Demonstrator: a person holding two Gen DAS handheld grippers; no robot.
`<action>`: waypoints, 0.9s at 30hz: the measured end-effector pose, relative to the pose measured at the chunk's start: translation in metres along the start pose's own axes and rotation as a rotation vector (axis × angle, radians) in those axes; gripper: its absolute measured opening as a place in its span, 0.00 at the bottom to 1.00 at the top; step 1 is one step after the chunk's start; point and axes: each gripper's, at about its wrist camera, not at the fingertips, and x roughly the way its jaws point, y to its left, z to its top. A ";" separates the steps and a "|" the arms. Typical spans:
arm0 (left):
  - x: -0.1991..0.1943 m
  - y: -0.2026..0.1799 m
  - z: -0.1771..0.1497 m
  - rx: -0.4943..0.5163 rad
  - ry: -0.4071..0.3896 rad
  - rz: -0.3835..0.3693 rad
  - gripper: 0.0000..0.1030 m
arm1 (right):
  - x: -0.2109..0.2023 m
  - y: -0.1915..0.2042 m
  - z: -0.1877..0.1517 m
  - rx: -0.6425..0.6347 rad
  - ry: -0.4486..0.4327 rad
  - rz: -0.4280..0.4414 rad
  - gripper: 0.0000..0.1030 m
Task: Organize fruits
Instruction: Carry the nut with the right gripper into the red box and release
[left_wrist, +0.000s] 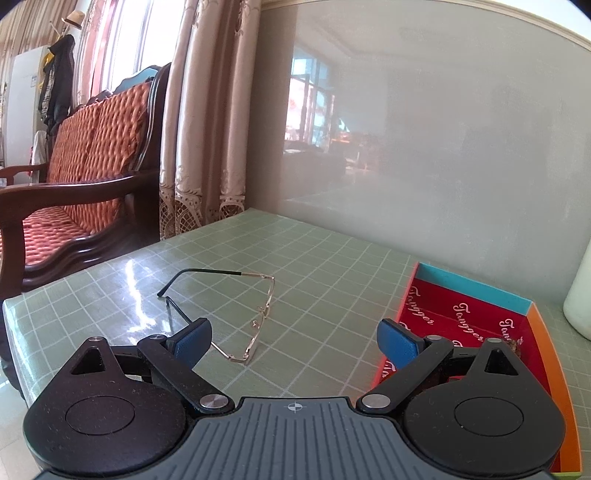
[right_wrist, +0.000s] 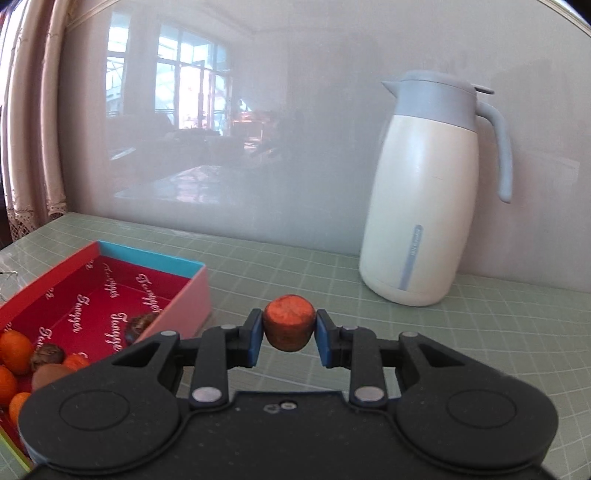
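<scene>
Right wrist | orange fruit (right_wrist: 289, 326) clamped between right tongs (right_wrist: 289, 338) pads

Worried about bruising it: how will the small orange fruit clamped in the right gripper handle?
The small orange fruit is rounded, so it would probably roll if set on the green table. Its matt, wrinkled skin suggests some softness; the right gripper pinches only its sides, so it might slip.

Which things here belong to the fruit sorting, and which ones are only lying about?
Belong to the job:
- orange fruit held in the right tongs
- red box
- fruits in the box

Lying about:
- eyeglasses
- white jug
</scene>
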 end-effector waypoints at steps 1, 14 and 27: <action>0.000 0.001 0.000 0.000 -0.001 0.002 0.93 | -0.001 0.004 0.001 -0.003 -0.006 0.008 0.27; -0.002 -0.004 -0.001 0.029 -0.003 -0.013 0.93 | -0.010 0.061 0.002 -0.053 -0.050 0.153 0.27; -0.001 -0.004 -0.002 0.048 0.001 -0.017 0.93 | 0.003 0.108 -0.010 -0.102 -0.006 0.215 0.36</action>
